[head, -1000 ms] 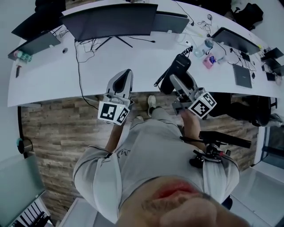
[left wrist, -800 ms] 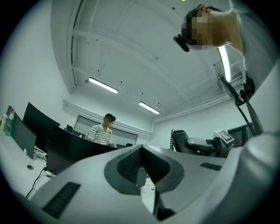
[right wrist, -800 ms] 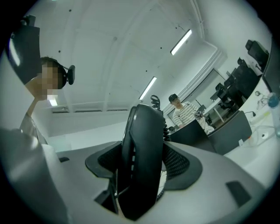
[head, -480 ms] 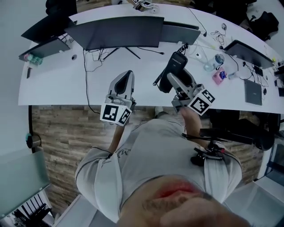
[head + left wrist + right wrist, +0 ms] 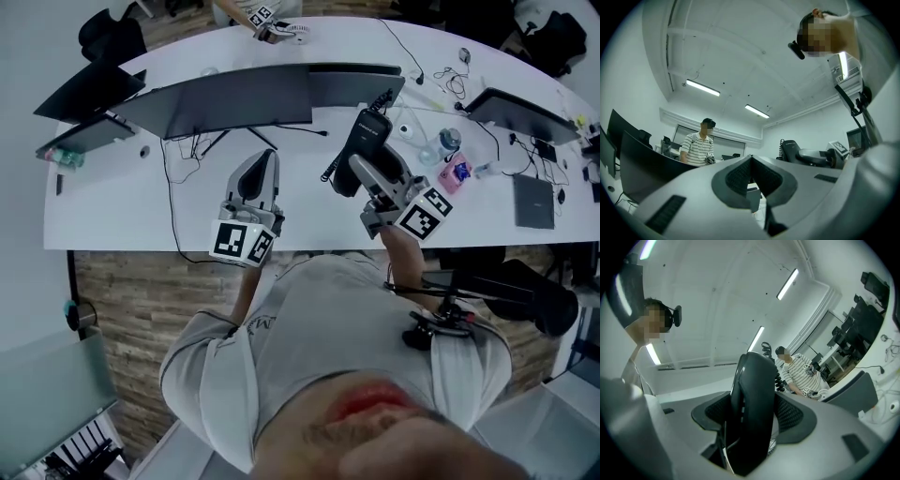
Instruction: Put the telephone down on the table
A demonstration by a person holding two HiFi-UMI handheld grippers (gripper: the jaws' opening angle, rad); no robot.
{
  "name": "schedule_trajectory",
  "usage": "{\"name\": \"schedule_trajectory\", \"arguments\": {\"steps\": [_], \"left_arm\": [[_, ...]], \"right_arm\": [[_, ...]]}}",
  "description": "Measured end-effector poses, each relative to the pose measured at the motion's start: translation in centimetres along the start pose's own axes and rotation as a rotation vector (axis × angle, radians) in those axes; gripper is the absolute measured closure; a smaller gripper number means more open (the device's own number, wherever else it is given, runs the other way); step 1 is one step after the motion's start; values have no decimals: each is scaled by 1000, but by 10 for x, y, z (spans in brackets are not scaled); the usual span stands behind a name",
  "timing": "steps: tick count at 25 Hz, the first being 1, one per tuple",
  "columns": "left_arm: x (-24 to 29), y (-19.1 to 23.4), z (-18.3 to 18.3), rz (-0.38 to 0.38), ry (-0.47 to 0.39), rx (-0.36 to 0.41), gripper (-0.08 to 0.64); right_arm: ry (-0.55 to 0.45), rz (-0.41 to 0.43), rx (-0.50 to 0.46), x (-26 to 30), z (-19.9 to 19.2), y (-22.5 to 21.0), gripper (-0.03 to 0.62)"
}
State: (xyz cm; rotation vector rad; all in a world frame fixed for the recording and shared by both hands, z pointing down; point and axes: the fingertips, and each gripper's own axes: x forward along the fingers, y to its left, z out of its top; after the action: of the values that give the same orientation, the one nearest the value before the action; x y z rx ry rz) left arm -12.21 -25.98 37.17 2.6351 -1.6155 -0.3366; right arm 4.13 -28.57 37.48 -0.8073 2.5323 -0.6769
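Observation:
A black telephone handset [image 5: 359,150] with a coiled cord [image 5: 382,100] hangs above the white table [image 5: 112,197], and my right gripper [image 5: 367,176] is shut on it. In the right gripper view the handset [image 5: 752,413] stands upright between the two jaw pads, filling the gap. My left gripper [image 5: 258,175] is held over the table's near edge, shut, with nothing between its jaws. In the left gripper view its pads meet [image 5: 751,180], and the handset [image 5: 792,151] shows to the right with the other gripper on it.
Dark monitors [image 5: 225,98] stand across the table's middle, with more screens at the left [image 5: 84,89] and right [image 5: 520,112]. Cables, a bottle [image 5: 448,141] and a pink item [image 5: 455,172] lie right of the handset. A person in a striped shirt [image 5: 698,145] stands beyond the table.
The view has shifted so the table sits lower in frame. Both grippers have moved slightly forward over the table edge, the right one still carrying the handset.

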Motion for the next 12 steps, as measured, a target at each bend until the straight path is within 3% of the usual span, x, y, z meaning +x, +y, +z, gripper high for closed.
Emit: {"name": "schedule_trajectory", "arguments": {"steps": [5, 12], "left_arm": [[44, -12, -7, -9, 17, -1, 551], [52, -11, -26, -14, 68, -10, 551]], "right_arm": [[1, 11, 13, 5, 22, -36, 293], [-14, -7, 14, 5, 31, -61, 293]]}}
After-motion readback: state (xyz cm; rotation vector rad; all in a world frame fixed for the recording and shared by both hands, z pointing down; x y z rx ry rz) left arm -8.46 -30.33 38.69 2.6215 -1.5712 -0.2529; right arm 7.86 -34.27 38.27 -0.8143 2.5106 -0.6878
